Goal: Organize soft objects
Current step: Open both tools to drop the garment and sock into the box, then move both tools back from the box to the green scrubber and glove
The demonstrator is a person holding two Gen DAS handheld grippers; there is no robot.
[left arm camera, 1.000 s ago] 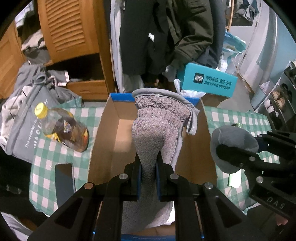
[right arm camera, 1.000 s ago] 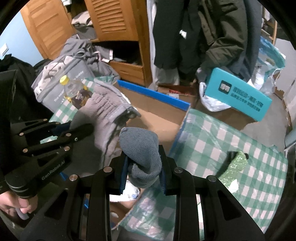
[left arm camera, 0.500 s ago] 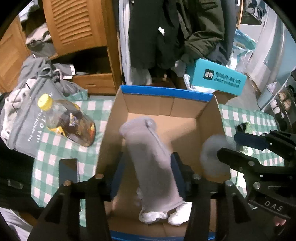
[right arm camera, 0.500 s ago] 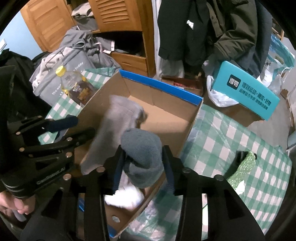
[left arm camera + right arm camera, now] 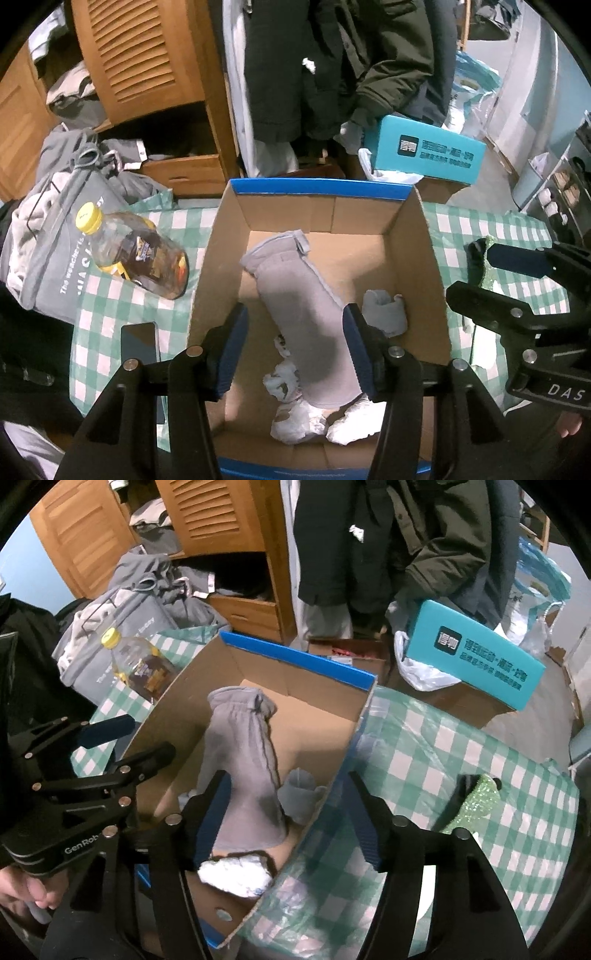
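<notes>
**Now both claws apart, soft things lying in the box**

Starting far left: grey bag (image 5: 55,258) slumping against the wardrobe, yellow-capped bottle (image 5: 136,258) lying on its side on the green checked cloth (image 5: 92,325), dark phone (image 5: 140,343) lying flat just below it. Moving right to the cardboard box (image 5: 428,266), blue-edged, sitting on the cloth with its top standing open. Hovering over it, left gripper (image 5: 295,347), jaws spread and not pressing on anything, long grey sock (image 5: 306,317) showing between the blue pads but lying loose on the box floor, cuff pointing toward the far wall. Peeking out from under the sock's near end, white crumpled pieces (image 5: 306,421). Just beside the sock on its right, small grey sock (image 5: 384,314) sitting bunched on the box floor, close to the right wall.

Carrying on right: right gripper (image 5: 288,819), jaws opening at this moment, gripping nothing, hanging over the box's right wall with the small grey sock showing below between the fingers. Further right on the cloth, well apart from the box, sparkly green item (image 5: 472,805) with a dark end, lying untouched. Beyond the table's far edge, teal box (image 5: 476,653) tilting on a white plastic bag. Showing at the bottom left of the right wrist view, hand (image 5: 22,893) gripping the left tool's handle.
</notes>
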